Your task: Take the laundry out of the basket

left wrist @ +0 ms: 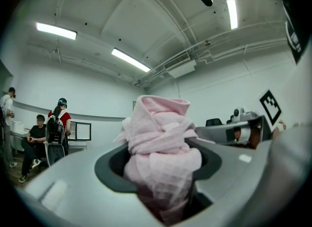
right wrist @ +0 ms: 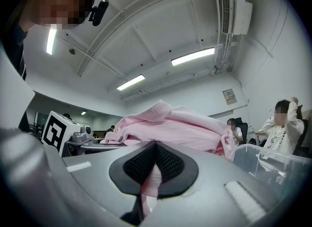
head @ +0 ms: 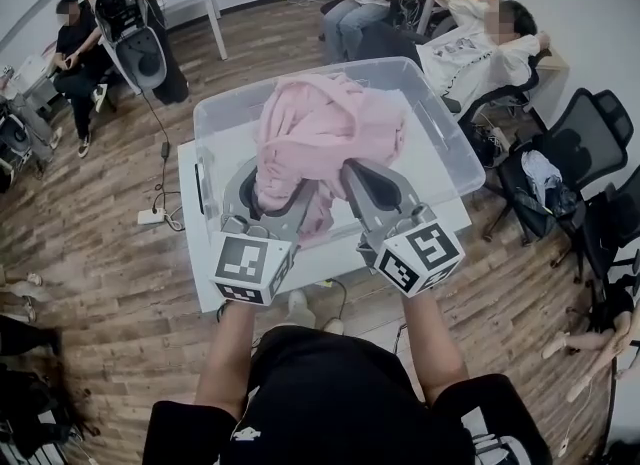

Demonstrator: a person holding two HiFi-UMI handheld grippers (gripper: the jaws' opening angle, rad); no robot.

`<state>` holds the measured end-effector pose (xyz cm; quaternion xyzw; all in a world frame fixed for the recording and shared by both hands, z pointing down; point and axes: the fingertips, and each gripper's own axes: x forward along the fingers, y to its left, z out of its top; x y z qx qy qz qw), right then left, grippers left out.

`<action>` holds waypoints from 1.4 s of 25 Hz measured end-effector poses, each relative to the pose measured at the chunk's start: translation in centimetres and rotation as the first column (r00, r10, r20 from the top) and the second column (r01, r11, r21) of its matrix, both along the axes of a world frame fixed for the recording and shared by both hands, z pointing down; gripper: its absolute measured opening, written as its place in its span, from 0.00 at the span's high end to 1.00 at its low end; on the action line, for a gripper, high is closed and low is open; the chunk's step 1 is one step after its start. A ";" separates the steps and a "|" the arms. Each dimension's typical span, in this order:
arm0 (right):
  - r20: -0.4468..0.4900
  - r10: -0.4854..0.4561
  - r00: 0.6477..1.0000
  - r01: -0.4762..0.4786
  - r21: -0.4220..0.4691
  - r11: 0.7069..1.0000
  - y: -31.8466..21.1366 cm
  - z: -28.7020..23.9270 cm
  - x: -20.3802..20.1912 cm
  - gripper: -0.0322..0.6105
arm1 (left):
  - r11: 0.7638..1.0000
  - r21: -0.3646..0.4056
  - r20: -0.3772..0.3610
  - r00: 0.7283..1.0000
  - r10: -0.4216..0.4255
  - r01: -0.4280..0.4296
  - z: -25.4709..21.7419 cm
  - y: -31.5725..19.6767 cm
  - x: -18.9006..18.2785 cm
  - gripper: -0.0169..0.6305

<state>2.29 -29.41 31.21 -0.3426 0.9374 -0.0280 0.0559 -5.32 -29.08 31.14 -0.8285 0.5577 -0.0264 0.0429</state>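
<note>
- A clear plastic basket (head: 452,123) stands on a white counter (head: 330,265), seen from above by the person working at it.
- The laundry (head: 325,123), a pale pink garment, is bunched up and held over the near half of the basket. Whether its hanging end touches the basket cannot be told.
- The left claw (head: 275,185), at the basket's near wall, is pinching a thick twisted wad of the pink cloth. Its jaws stand partly apart around the bundle.
- The right claw (head: 368,171), also at the basket's near wall, has its jaws pressed almost together on a thin fold of the same garment. The rest of the cloth drapes over the top of the jaws.
- Each claw carries a white marker cube, the left cube (head: 250,268) and the right cube (head: 420,256), on the near side of the basket. Their faces show bold black-and-white square patterns, not letters.
- Beyond the basket a seated person (head: 470,53) wears a white shirt with dark print, too small to read.
- To the right of the basket stand black office chairs (head: 590,123) on a wood floor.
</note>
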 end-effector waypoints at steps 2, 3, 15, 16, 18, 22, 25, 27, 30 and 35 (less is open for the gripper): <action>-0.013 0.002 1.000 -0.002 0.005 1.000 0.1 0.0 0.0 0.95 | 1.000 0.003 0.002 1.000 -0.005 0.005 0.0 0.2 0.0 0.55; -0.017 0.003 1.000 -0.003 0.009 1.000 0.2 0.0 0.0 0.95 | 1.000 0.003 0.003 1.000 -0.007 0.007 0.0 0.3 0.1 0.55; -0.008 -0.028 1.000 0.028 0.007 1.000 1.2 0.2 0.6 0.95 | 1.000 0.011 0.007 1.000 -0.024 0.024 0.1 1.5 0.7 0.55; -0.009 -0.032 0.999 0.032 0.009 0.999 1.3 0.2 0.6 0.95 | 1.000 0.013 0.006 1.000 -0.028 0.028 0.1 1.6 0.8 0.55; -0.010 -0.041 0.999 0.041 0.013 0.999 1.8 0.3 0.7 0.95 | 0.999 0.017 0.003 0.999 -0.037 0.037 0.2 2.2 0.9 0.55; -0.010 -0.057 0.998 0.057 0.020 0.998 3.1 0.5 0.9 0.95 | 0.999 0.025 0.000 0.999 -0.048 0.048 0.4 3.8 1.1 0.55; -0.007 -0.062 0.998 0.062 0.021 0.998 3.4 0.5 0.6 0.95 | 0.998 0.026 -0.004 0.999 -0.052 0.052 0.3 4.1 0.9 0.55; -0.006 -0.063 0.998 0.064 0.023 0.998 3.5 0.4 0.5 0.95 | 0.998 0.029 -0.007 0.999 -0.053 0.053 0.2 4.2 0.8 0.55; -0.015 -0.061 0.998 0.061 0.026 0.998 3.7 0.3 0.2 0.95 | 0.998 0.035 -0.010 0.999 -0.051 0.051 0.1 4.4 0.6 0.55; -0.025 -0.043 0.999 0.044 0.025 0.999 4.6 0.6 -1.3 0.95 | 0.998 0.062 0.000 0.999 -0.034 0.034 0.4 5.4 -0.7 0.55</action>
